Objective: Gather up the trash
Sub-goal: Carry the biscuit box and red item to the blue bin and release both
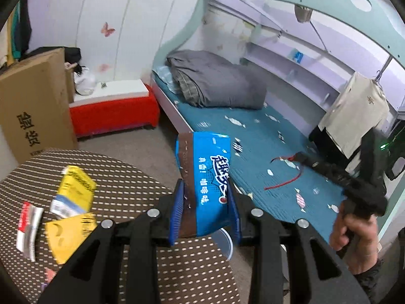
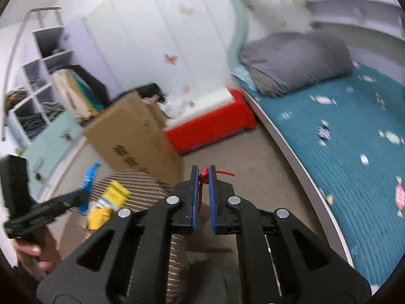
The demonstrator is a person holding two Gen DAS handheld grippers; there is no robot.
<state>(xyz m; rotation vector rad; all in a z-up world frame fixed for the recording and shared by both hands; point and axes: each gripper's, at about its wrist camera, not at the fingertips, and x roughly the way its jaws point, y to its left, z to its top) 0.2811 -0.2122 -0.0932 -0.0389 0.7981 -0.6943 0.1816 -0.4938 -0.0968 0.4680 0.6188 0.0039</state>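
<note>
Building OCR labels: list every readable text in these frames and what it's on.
"趣多多", "咖啡味": blue snack wrapper in the left claw.
"年货": cardboard box.
Yellow packets, red-and-white wrapper: print blurred, unreadable.
Right wrist view: box print too smeared.

Left wrist view looked forward and down along left gripper (image 1: 206,190), close over round table (image 1: 131,177), toward bed (image 1: 265,136). Right wrist view looked same way along right gripper (image 2: 203,174), near floor by bed (image 2: 354,131). Both shared table (image 2: 141,179), cardboard box (image 1: 35,106) (image 2: 134,136), red bench (image 1: 114,114) (image 2: 210,126), grey quilt (image 1: 217,81) (image 2: 296,60). Each caught other gripper at frame edge.
</note>
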